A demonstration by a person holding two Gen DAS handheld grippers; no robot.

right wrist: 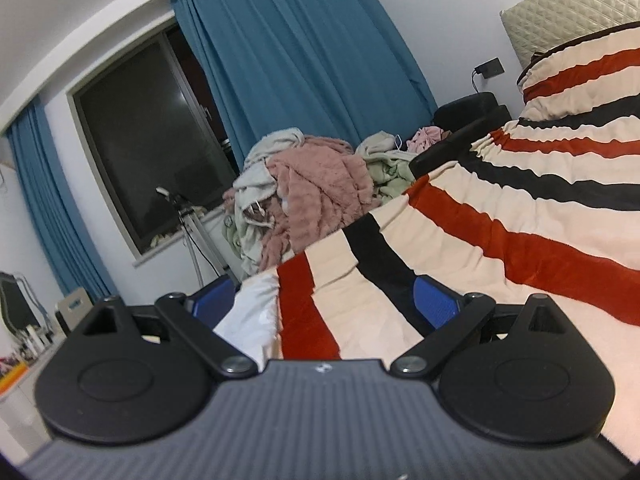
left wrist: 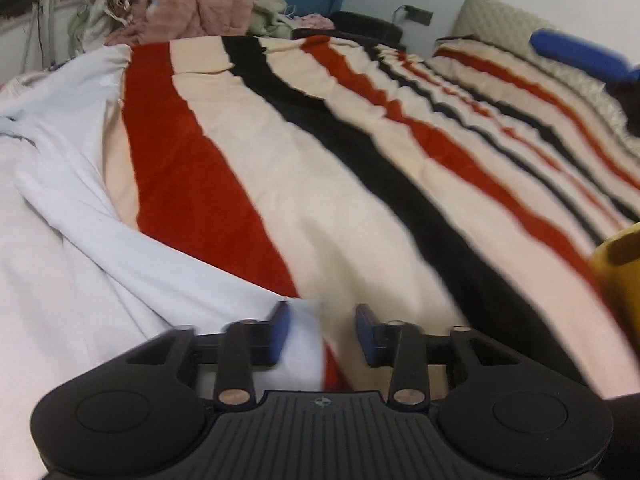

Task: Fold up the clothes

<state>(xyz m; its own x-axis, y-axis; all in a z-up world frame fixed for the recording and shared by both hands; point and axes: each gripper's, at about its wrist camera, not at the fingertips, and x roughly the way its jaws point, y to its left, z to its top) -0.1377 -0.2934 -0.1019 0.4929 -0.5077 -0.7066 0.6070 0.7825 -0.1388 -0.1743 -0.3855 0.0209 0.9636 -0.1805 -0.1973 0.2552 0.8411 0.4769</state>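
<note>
White garment (left wrist: 80, 280) between left gripper's (left wrist: 322, 322) parted jaws — touching one pad

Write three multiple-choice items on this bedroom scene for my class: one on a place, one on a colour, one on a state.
1. Where does the clothes pile lie?
A. In front of the curtain
B. Under the bed
C. Inside a basket

2. What colours are the stripes on the cream blanket?
A. Blue and green
B. Red and black
C. Yellow and grey

3. How does the right gripper stand?
A. Shut on a sock
B. Shut on nothing
C. Open

Key:
1 A, the heap sits past the blanket's far edge, against the blue curtain.
2 B, red and black bands cross the cream cloth.
3 C, its jaws stand wide apart.
</note>
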